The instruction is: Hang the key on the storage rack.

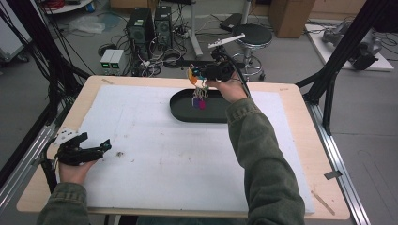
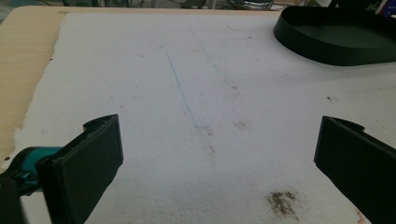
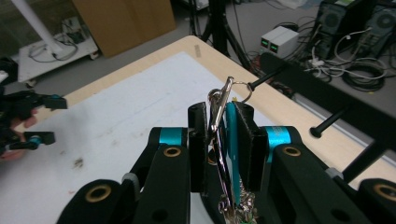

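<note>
Keys [image 1: 199, 96]: we hold this bunch by its clip in the right tool [image 3: 220, 122], jaws clamped, hanging over the black tray [image 1: 187, 112] near the table's [image 1: 300, 122] far edge. Step, we judge: lowering into the tray, then releasing. Left tool [image 1: 101, 147]: jaws wide, nothing held, near the left edge. Key count too small to tell.

My high view looks forward and down over the whole table [image 1: 300, 140]. My left gripper view skims low and close across the white mat [image 2: 196, 93] toward the black tray [image 2: 336, 44]; my right gripper view looks down at that mat.
</note>
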Motion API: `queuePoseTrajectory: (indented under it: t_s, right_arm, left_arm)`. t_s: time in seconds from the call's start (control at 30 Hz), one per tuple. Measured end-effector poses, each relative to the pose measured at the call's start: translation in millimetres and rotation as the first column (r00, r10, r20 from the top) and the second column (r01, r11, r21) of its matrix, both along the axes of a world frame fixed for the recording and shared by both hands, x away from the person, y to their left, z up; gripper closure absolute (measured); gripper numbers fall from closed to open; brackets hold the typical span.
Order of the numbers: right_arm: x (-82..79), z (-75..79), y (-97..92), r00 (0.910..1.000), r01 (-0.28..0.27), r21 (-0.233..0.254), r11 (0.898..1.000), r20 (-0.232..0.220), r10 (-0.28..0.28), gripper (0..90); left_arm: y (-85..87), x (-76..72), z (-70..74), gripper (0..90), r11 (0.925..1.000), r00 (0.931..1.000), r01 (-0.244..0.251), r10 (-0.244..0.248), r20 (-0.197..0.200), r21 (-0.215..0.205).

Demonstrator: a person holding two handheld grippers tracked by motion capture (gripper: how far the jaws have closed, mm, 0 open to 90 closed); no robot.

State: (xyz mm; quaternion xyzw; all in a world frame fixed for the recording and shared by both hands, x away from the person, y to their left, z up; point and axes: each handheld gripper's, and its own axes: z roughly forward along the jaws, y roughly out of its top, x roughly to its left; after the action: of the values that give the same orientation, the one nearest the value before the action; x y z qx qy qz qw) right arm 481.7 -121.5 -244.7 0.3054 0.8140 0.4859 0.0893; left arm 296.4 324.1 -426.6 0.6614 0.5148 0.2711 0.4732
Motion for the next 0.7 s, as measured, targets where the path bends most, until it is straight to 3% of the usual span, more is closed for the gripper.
queuePoseTrajectory:
  t_s: [0.43, 0.7]
  right_arm:
    - [26.9, 12.2, 7.4, 0.9997, 0.021, -0.027, 0.999, 0.013, -0.021, 77.1]
    - [51.7, -2.0, 0.0, 0.9977, 0.061, -0.022, 0.998, -0.029, -0.061, 77.1]
  left_arm:
    - [2.1, 0.1, 0.3, 1.7, 0.9999, 0.9999, -0.01, 0.01, 0.007, -0.009]
    - [2.0, 1.2, -0.4, 1.7, 0.9999, 1.0, -0.006, 0.006, 0.006, -0.012]
